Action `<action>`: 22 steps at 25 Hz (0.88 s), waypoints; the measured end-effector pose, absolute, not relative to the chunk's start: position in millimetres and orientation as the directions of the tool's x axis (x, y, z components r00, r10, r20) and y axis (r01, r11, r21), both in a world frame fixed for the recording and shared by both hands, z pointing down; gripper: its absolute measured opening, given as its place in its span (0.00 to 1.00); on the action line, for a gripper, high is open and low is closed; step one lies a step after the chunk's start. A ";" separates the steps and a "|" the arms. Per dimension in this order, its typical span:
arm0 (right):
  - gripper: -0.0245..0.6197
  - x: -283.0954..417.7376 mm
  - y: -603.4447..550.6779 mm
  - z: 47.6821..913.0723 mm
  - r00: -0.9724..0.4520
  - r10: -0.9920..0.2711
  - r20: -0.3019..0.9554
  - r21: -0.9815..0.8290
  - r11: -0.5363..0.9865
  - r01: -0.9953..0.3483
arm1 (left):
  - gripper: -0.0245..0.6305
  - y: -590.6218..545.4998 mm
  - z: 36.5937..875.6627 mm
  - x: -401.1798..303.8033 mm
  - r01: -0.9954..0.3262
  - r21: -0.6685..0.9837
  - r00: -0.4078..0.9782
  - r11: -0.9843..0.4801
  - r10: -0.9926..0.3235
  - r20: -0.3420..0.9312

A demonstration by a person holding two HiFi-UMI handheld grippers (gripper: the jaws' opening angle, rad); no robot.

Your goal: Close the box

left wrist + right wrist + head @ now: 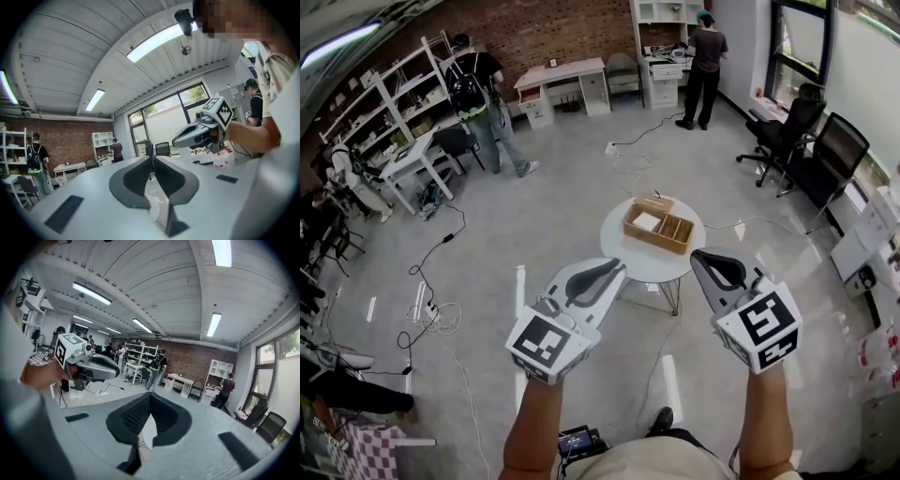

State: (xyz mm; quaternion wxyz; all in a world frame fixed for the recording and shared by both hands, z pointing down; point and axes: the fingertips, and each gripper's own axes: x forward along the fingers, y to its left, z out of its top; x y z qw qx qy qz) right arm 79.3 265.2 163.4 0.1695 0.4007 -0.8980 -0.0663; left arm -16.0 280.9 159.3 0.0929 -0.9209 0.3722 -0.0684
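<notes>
Box [659, 226] sits open on the round table [625, 247], apart from both grippers. Left gripper [614, 269] and right gripper [701, 255] have their jaws pressed together, holding nothing.

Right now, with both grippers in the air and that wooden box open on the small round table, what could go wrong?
The left gripper and the right gripper are both shut and well short of the compartmented wooden box; a hurried reach could knock it rather than catch its open lid.
The round white table is small, so a push might slide the box toward its edge.
A black cable trails across the floor: a trip hazard.
</notes>
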 end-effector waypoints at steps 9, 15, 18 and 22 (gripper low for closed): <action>0.03 108.7 217.5 168.0 -0.658 -0.713 0.241 0.251 0.701 -0.668 | 0.09 236.7 161.5 11.7 -0.707 -0.227 0.673 -0.670 -0.736 0.075; 0.03 127.7 193.7 172.4 -0.667 -0.703 0.249 0.244 0.711 -0.659 | 0.09 208.2 163.2 31.9 -0.720 -0.229 0.658 -0.656 -0.749 0.077; 0.03 137.0 180.6 178.5 -0.662 -0.706 0.252 0.238 0.709 -0.664 | 0.09 194.5 170.1 41.6 -0.716 -0.220 0.661 -0.662 -0.745 0.091; 0.03 144.1 161.1 187.0 -0.650 -0.712 0.264 0.227 0.701 -0.676 | 0.09 173.0 175.0 50.4 -0.698 -0.226 0.679 -0.680 -0.728 0.095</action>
